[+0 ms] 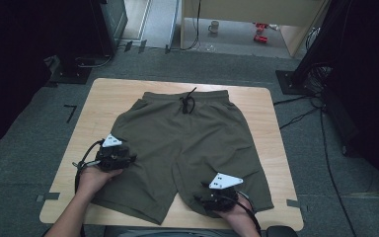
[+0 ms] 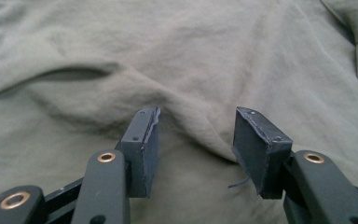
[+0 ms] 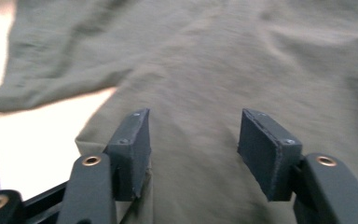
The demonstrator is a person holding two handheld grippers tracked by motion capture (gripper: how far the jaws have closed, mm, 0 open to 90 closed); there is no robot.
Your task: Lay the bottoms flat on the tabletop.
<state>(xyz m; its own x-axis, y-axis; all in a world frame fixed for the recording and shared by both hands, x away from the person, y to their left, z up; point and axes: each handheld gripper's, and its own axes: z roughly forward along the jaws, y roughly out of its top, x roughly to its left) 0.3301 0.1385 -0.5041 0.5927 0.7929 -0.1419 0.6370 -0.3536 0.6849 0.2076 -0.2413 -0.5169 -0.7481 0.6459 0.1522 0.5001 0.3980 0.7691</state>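
Note:
Olive-green shorts [image 1: 187,143] lie flat on the wooden table [image 1: 113,94], waistband and black drawstring [image 1: 187,102] at the far side, both legs toward me. My left gripper [image 1: 128,159] rests at the outer edge of the left leg. In the left gripper view it [image 2: 196,135] stands open, with a low ridge of the shorts' cloth [image 2: 191,60] running between the jaws and the pads clear of it. My right gripper [image 1: 216,193] sits on the right leg near its hem. In the right gripper view it [image 3: 193,140] is open over the fabric [image 3: 205,70].
Bare tabletop [image 3: 42,140] lies beside the leg's inner edge in the right gripper view. Around the table is grey carpet with cables [image 1: 301,116] at the right, black stands, and a shelf at the back holding a mug [image 1: 213,27].

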